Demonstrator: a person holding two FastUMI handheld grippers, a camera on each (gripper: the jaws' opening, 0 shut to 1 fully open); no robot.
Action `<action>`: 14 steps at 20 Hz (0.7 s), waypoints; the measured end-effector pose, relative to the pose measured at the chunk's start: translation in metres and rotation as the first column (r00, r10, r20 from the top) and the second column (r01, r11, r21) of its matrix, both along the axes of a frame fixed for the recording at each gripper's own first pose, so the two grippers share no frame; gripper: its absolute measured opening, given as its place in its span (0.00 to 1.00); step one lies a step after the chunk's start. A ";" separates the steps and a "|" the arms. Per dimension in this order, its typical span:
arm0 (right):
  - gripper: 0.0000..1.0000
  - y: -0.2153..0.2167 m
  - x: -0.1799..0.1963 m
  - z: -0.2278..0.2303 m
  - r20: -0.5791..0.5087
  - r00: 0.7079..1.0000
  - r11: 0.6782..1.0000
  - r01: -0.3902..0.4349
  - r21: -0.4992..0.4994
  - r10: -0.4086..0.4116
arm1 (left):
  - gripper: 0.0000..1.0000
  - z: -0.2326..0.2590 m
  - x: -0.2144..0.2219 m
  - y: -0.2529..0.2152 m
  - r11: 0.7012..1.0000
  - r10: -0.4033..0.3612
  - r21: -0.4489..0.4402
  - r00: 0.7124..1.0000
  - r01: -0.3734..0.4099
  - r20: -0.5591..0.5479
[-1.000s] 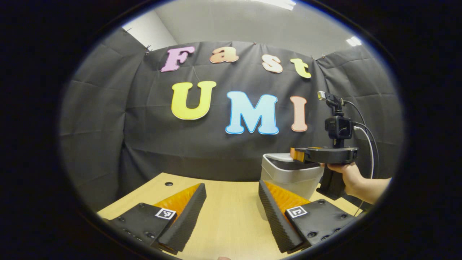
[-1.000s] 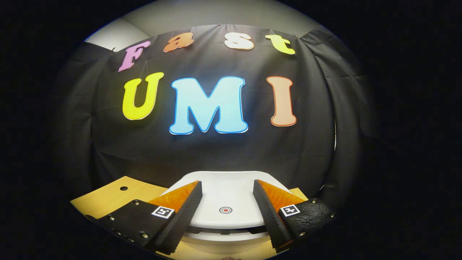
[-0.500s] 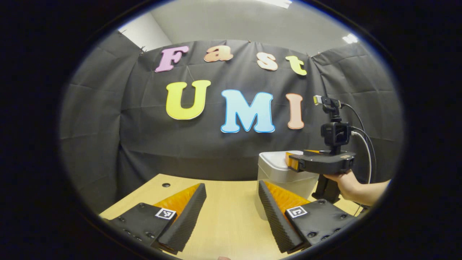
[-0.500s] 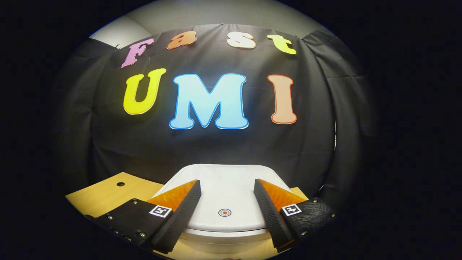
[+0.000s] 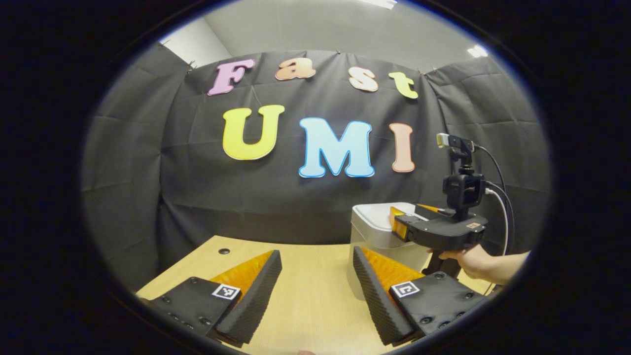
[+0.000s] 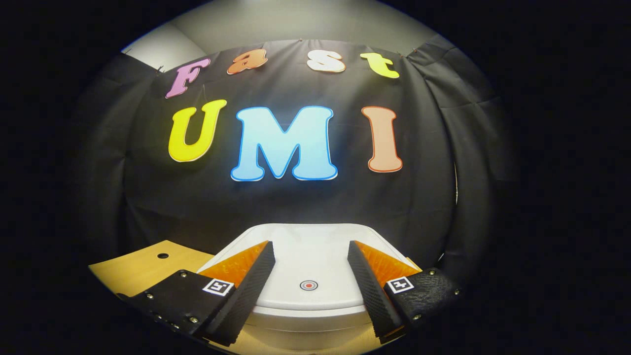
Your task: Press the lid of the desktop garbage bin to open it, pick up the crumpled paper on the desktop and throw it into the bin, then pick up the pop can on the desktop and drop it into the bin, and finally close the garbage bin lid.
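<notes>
Nearest to me in the left gripper view, my left gripper hangs low over the pale wooden bench with its jaws spread wide and nothing between them, bare wood showing in the gap. Just past its right-hand finger stands the white garbage bin, on the right part of the bench, with its lid lying flat and shut on top. Over that lid, from the right, comes my right gripper, held in my right hand, with a small black camera on a post above it and cables trailing off behind. In the right gripper view, the right gripper has its jaws spread too, gripping nothing; they sit just above the front part of the lid, one finger to either side of a small round red-and-grey button set near the lid's front edge. Whether the fingertips actually touch the lid I cannot tell. Below the lid's front rim I can see the top of the bin body. To the left of the bin, a strip of bench with a small dark hole in it runs back to the black cloth wall
</notes>
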State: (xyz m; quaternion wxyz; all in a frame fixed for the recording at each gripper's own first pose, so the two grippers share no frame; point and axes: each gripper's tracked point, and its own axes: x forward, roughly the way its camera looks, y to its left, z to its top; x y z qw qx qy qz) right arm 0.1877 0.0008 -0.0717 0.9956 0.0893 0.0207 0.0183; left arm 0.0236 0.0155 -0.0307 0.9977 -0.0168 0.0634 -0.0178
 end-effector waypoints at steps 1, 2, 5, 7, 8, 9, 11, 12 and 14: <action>0.97 0.001 -0.001 -0.001 0.004 1.000 1.000 0.001 0.001 -0.001 | 0.96 0.001 0.001 -0.002 1.000 -0.003 0.000 1.000 0.003 0.000; 0.97 0.001 -0.001 -0.002 0.007 1.000 1.000 0.002 0.001 -0.002 | 0.96 0.002 0.001 -0.005 1.000 -0.007 -0.003 1.000 0.007 0.002; 0.97 0.000 -0.001 0.001 0.012 1.000 1.000 0.005 0.001 -0.005 | 0.96 0.009 -0.003 -0.012 1.000 -0.010 -0.005 1.000 0.010 0.016; 0.96 -0.002 -0.002 0.006 0.037 0.999 1.000 0.017 0.015 -0.018 | 0.96 0.013 -0.008 -0.013 1.000 -0.003 0.000 1.000 0.003 0.023; 0.95 -0.002 -0.002 0.006 0.036 0.999 1.000 0.019 0.015 -0.019 | 0.96 0.014 -0.010 -0.014 1.000 0.001 -0.002 1.000 -0.001 0.026; 0.95 -0.002 -0.002 0.005 0.025 1.000 1.000 0.019 0.020 -0.019 | 0.96 0.015 -0.010 -0.012 1.000 0.013 -0.002 1.000 -0.013 0.026; 0.95 -0.002 -0.007 0.005 -0.011 1.000 1.000 0.012 0.024 -0.011 | 0.95 0.018 -0.013 -0.009 0.999 0.037 0.004 0.999 -0.038 0.031; 0.95 -0.003 -0.010 0.007 -0.024 1.000 1.000 0.010 0.024 -0.009 | 0.96 0.019 -0.014 -0.007 0.999 0.048 0.008 0.998 -0.048 0.036; 0.95 -0.003 -0.020 0.008 -0.035 0.999 1.000 -0.004 0.012 0.004 | 0.96 0.022 -0.016 -0.006 0.997 0.069 0.021 0.997 -0.070 0.044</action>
